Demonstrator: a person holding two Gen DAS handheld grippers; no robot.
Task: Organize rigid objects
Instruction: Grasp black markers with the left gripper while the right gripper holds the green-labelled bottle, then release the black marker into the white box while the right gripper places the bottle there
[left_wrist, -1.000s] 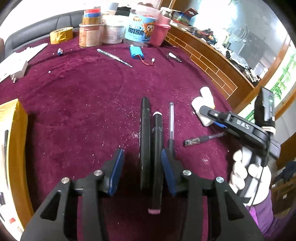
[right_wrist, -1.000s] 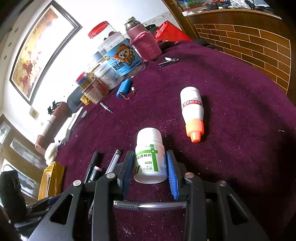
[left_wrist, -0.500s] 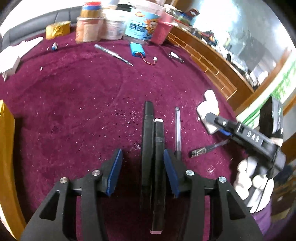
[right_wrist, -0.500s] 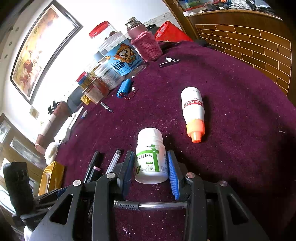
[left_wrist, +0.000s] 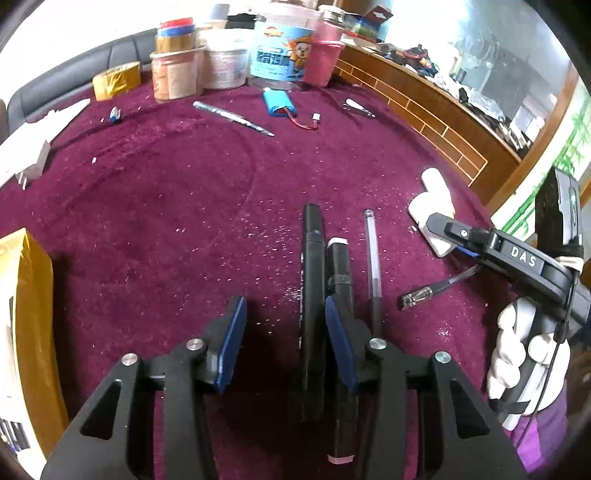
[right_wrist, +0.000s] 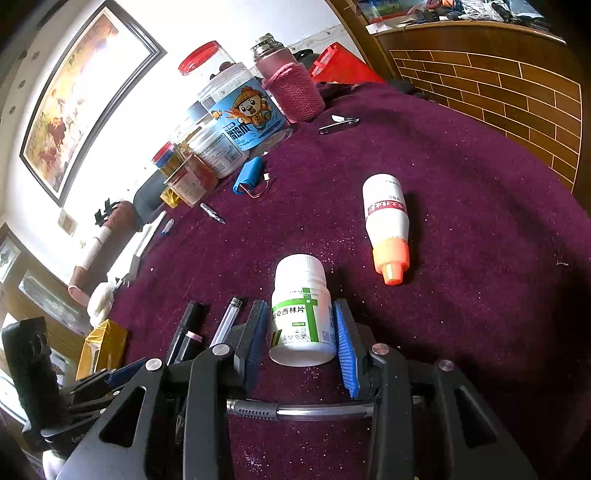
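Two dark markers lie side by side on the maroon cloth. The thicker black marker (left_wrist: 312, 295) is between the jaws of my left gripper (left_wrist: 283, 304), which are opening and do not press it. The pink-ended marker (left_wrist: 341, 280) passes under the right finger. A clear pen (left_wrist: 372, 258) lies just to the right. My right gripper (right_wrist: 300, 308) is shut on a white pill bottle (right_wrist: 301, 314) with a green label, upright on the cloth. A white bottle with an orange cap (right_wrist: 388, 221) lies on its side beyond it.
Jars (left_wrist: 280, 51), a tape roll (left_wrist: 116, 79), a blue battery pack (left_wrist: 277, 103), a silver pen (left_wrist: 232, 118) and nail clippers (left_wrist: 356, 107) sit at the far edge. A gold box (left_wrist: 26, 314) is at the left. A pen (left_wrist: 424, 293) lies beneath the gloved right hand (left_wrist: 524, 354).
My left gripper's jaws have spread wider around the black marker and shifted slightly left. The right gripper and the pill bottle have stayed where they were.
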